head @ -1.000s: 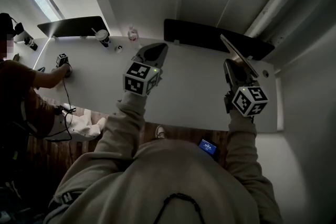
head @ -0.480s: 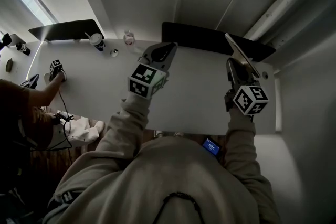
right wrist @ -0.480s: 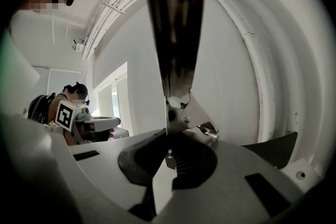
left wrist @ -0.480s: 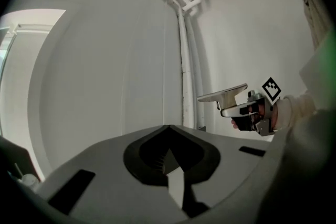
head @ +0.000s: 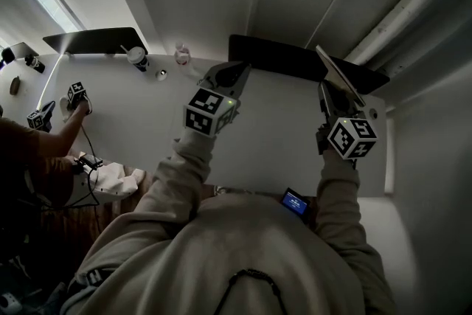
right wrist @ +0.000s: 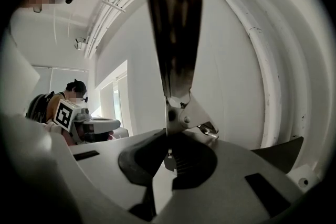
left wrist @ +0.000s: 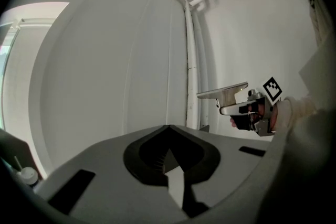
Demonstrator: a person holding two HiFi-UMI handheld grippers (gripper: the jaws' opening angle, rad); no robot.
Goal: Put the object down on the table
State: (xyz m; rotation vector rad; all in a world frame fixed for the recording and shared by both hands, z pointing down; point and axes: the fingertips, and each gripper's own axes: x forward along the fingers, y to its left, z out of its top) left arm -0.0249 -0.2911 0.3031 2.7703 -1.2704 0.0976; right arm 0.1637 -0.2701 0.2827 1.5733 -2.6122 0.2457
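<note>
**Blade runs straight out ahead of the right jaws**

Head view: the right gripper [head: 335, 98] pinches a flat metal tool [head: 338, 72] by its near end. The tool's long axis carries on beyond the jaws, seemingly over the white counter [head: 280, 133]. The left gripper [head: 225, 77] is well off to the side.

Left gripper view: its jaws are pressed together with nothing between them.

Right gripper view: the tool is a thin dark blade, with a pale riveted bracket just past the jaws.

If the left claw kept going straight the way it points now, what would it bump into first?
Most likely the bare white wall. The left claw tilts upward, and nothing shows in its line before that; a white pipe runs just to the right. Depth is hard to judge.
</note>
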